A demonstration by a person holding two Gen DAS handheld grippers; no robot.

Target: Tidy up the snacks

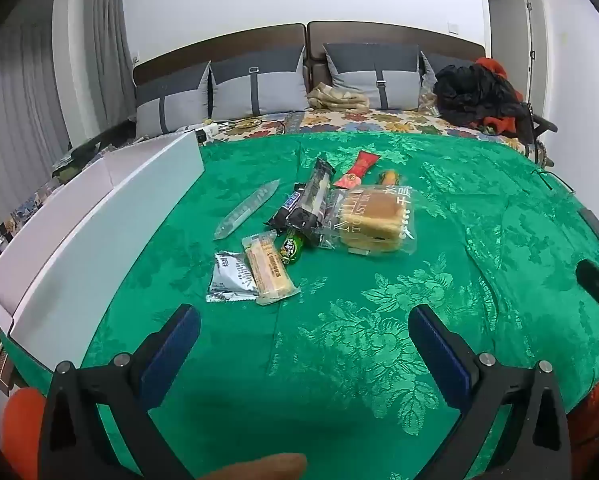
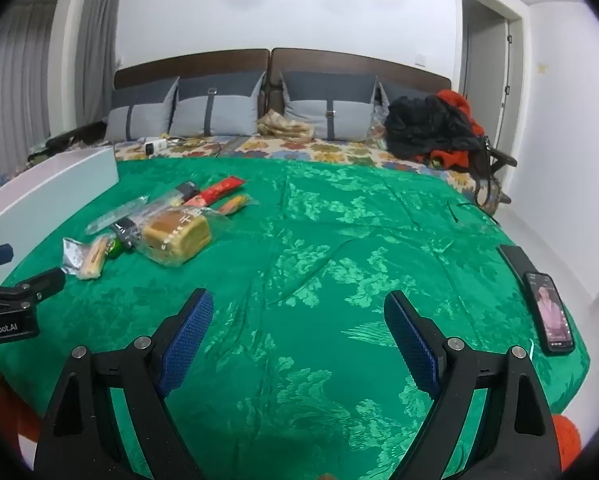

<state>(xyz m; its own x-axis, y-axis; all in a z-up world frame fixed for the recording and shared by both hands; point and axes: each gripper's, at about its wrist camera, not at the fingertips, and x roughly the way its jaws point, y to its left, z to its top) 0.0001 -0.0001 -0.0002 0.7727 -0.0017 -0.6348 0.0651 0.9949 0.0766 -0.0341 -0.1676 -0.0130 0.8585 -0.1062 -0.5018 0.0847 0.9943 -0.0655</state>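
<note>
A heap of snacks lies on the green cloth (image 1: pixel 339 320). It holds a bagged loaf of bread (image 1: pixel 375 220), a dark wrapped bar (image 1: pixel 309 204), a yellow biscuit pack (image 1: pixel 269 268), a silver packet (image 1: pixel 229 278), a small green sweet (image 1: pixel 292 249), a red packet (image 1: pixel 357 170) and a clear long wrapper (image 1: pixel 248 208). My left gripper (image 1: pixel 304 322) is open above bare cloth, short of the heap. In the right wrist view the bread (image 2: pixel 177 234) lies far left. My right gripper (image 2: pixel 298 306) hangs open over bare cloth, with nothing between its fingers.
A white open box (image 1: pixel 99 216) stands along the cloth's left edge. A phone (image 2: pixel 549 312) lies at the right edge with a dark object (image 2: pixel 517 260) behind it. Grey pillows (image 1: pixel 259 80) and a black and orange clothes pile (image 1: pixel 479 96) are at the headboard. Cables (image 1: pixel 235 124) lie near the pillows.
</note>
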